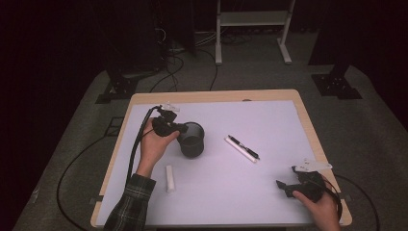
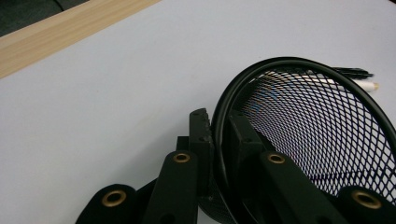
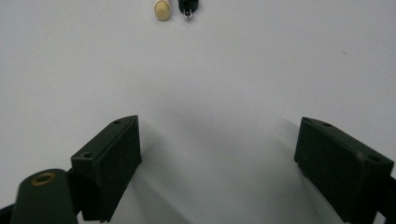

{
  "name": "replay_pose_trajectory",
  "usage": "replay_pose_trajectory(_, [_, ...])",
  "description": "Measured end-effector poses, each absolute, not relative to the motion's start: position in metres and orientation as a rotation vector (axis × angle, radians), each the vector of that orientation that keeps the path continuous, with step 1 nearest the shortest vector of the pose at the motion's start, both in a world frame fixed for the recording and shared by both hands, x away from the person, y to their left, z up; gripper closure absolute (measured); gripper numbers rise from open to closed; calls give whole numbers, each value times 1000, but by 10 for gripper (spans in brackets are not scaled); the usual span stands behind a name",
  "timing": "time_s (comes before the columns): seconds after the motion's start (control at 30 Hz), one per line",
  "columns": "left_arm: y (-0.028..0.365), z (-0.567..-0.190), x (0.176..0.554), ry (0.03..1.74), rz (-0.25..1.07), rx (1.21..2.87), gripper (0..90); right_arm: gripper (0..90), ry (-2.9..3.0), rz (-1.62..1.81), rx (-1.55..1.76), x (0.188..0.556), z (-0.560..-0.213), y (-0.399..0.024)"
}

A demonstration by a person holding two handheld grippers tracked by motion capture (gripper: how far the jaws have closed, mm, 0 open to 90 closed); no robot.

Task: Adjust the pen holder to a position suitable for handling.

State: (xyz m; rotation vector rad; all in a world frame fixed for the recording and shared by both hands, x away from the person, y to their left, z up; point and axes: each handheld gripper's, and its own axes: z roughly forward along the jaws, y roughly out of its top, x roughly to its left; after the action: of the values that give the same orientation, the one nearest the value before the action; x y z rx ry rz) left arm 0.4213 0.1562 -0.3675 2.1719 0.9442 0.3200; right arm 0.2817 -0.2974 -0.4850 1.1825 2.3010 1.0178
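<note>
**Left gripper clamped on the mesh cup's rim**

While I watch from the high view, my left gripper sits near the table's left edge, about midway between its far and near edges, and it has the cup by the rim. From the left gripper view, the two black jaws are pinched tight on the wire rim of the cup, one jaw outside the mesh wall and one inside, with the mesh tilted across the right of that picture. I cannot tell whether the cup's base touches the table.

My right gripper rests near the table's near right corner, held in the right hand. In the right gripper view its jaws stand wide apart with nothing between them, just bare table under them.

Between the cup and the right edge lie a black pen and a white pen, side by side and touching or nearly so; their ends show at the top of the right gripper view. A white stick lies toward the near edge, just beside my left forearm and well apart from the cup.
</note>
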Motion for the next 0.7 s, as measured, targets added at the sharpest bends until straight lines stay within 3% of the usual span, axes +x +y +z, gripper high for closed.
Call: replay_pose_trajectory(0.7, [146,-367,394,882,281,2203,818,135,2300,1017,1176,282,-485,-298])
